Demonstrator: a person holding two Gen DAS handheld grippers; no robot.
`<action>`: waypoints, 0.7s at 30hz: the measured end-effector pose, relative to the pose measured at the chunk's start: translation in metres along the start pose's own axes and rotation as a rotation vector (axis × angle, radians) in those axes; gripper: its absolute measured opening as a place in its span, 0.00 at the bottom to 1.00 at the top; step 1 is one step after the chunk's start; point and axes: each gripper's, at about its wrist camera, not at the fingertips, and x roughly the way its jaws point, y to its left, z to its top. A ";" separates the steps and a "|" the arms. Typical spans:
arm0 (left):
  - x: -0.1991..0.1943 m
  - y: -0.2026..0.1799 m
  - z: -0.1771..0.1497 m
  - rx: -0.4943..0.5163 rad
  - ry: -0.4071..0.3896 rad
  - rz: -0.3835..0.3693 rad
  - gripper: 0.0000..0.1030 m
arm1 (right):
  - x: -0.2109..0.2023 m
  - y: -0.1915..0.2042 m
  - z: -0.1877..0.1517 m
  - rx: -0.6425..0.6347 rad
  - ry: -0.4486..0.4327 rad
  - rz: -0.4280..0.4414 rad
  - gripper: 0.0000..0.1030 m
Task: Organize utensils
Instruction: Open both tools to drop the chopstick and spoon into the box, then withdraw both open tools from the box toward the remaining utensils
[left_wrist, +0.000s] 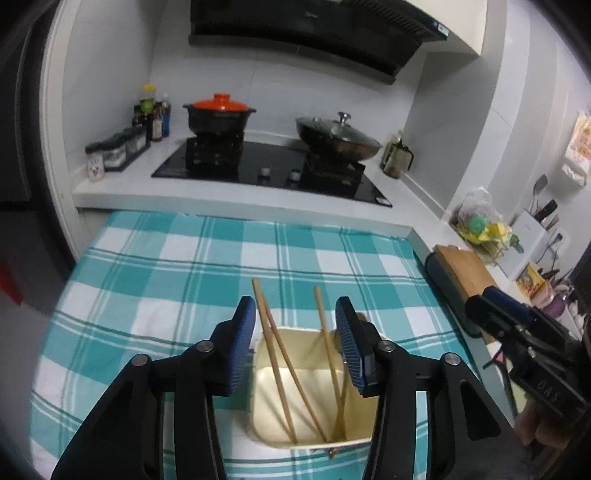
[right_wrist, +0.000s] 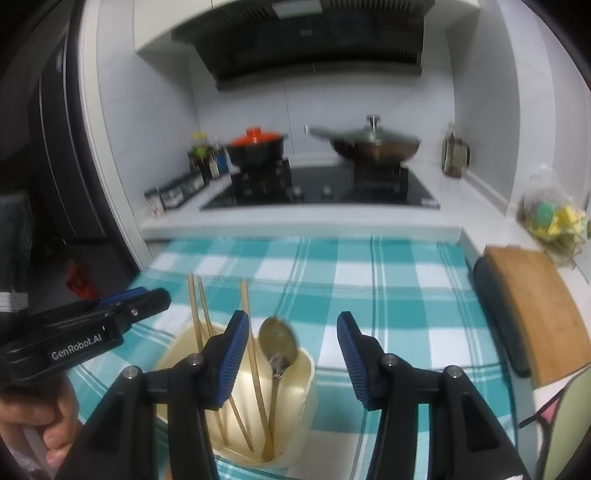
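Utensils upright in cream plastic holder (left_wrist: 314, 387) on the teal checked desk (left_wrist: 184, 266).
Wooden chopsticks (left_wrist: 280, 362) and metal spoon (right_wrist: 277, 345) lean inside; left tool (left_wrist: 295, 347) and right tool (right_wrist: 291, 354) both spread, gripping nothing.

Left gripper (left_wrist: 295, 339): black linkage arms, silver round screw heads at the pivots, two blue ribbed finger pads (left_wrist: 243, 343). Seen from the right wrist view at 9 o'clock: black body, white "GenRobot.AI" lettering, blue pad edge, bare skin of the left hand (right_wrist: 40, 417) at 8 o'clock.

Right gripper (right_wrist: 291, 350): same black arms, silver pivot screws, blue ribbed pads (right_wrist: 234, 360). Seen from the left wrist view at 4 o'clock: black housing with faint embossed lettering, blue pad, thin dark cable beside it.
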 end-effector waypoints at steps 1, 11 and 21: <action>-0.019 0.003 0.003 0.014 -0.010 -0.007 0.52 | -0.015 0.002 0.006 -0.012 -0.027 -0.007 0.50; -0.201 0.032 -0.051 0.268 -0.047 -0.005 0.79 | -0.173 0.040 -0.010 -0.182 -0.147 -0.022 0.55; -0.257 0.032 -0.175 0.279 -0.074 -0.032 0.83 | -0.257 0.073 -0.099 -0.284 -0.151 -0.028 0.55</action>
